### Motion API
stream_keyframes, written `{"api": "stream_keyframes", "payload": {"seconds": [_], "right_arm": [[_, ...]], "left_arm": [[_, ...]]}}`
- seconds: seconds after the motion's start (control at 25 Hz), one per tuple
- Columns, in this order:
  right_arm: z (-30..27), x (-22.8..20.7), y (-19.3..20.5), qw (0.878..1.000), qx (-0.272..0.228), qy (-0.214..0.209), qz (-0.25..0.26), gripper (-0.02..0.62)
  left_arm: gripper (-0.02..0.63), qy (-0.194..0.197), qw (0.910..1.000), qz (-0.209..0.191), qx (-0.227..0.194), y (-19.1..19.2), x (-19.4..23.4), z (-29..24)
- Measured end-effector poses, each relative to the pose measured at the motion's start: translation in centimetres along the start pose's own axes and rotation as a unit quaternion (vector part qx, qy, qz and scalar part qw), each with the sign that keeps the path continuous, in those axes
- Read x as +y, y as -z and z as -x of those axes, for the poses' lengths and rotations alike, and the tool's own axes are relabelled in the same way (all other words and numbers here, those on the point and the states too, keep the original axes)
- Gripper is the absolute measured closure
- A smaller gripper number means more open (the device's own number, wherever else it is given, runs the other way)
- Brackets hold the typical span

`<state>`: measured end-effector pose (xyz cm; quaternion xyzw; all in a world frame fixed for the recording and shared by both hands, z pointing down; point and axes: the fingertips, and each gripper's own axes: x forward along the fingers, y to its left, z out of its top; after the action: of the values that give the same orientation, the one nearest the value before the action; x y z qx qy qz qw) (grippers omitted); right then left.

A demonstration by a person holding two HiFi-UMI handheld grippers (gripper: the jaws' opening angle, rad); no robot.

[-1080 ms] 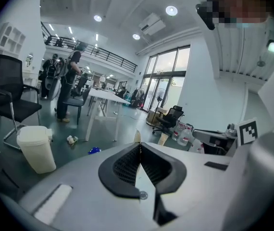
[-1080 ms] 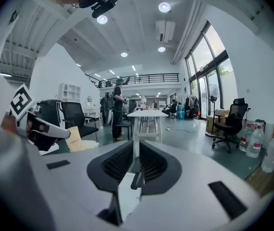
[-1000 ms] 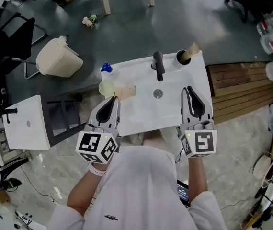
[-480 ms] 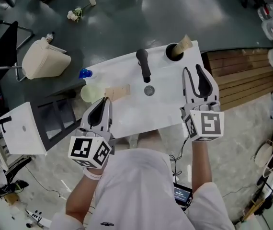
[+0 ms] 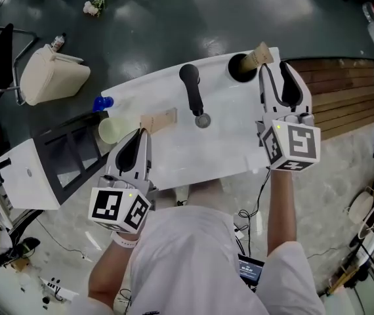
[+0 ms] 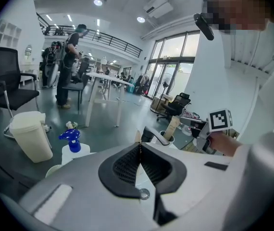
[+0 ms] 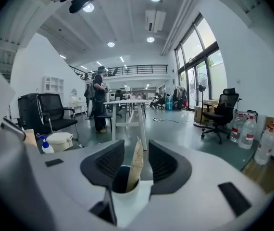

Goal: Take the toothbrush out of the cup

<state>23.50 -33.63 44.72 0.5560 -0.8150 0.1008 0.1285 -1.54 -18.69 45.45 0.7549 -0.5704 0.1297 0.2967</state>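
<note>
Moving my right gripper (image 5: 275,69) up to the cup (image 7: 126,201), jaws just opened wide, toothbrush (image 7: 136,163) lined up between them, ungripped; left gripper (image 6: 139,147) closed, empty

Readable text: none.
Left gripper (image 5: 140,132): black-and-white square markers on its cube, no letters.
Right gripper (image 5: 274,69): same markers, no letters.
Small screen (image 5: 248,266): too small to read.
</note>
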Motion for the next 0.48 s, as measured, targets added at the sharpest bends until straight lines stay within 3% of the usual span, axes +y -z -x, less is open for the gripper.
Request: {"api": "stream_keyframes", "payload": {"seconds": [0.32, 0.48], "right_arm": [[-2.8, -0.7, 2.3, 0.999, 0.033, -0.002, -0.004, 0.476], [-3.1, -0.5, 2.6, 0.999, 0.037, -0.004, -0.001, 0.555]], "left_arm": [[0.6, -0.004, 0.9999, 0.004, 0.01, 0.8, 0.5, -0.9], [0.6, -0.005, 0.9999, 0.003, 0.009, 1.0, 0.7, -0.7]]}}
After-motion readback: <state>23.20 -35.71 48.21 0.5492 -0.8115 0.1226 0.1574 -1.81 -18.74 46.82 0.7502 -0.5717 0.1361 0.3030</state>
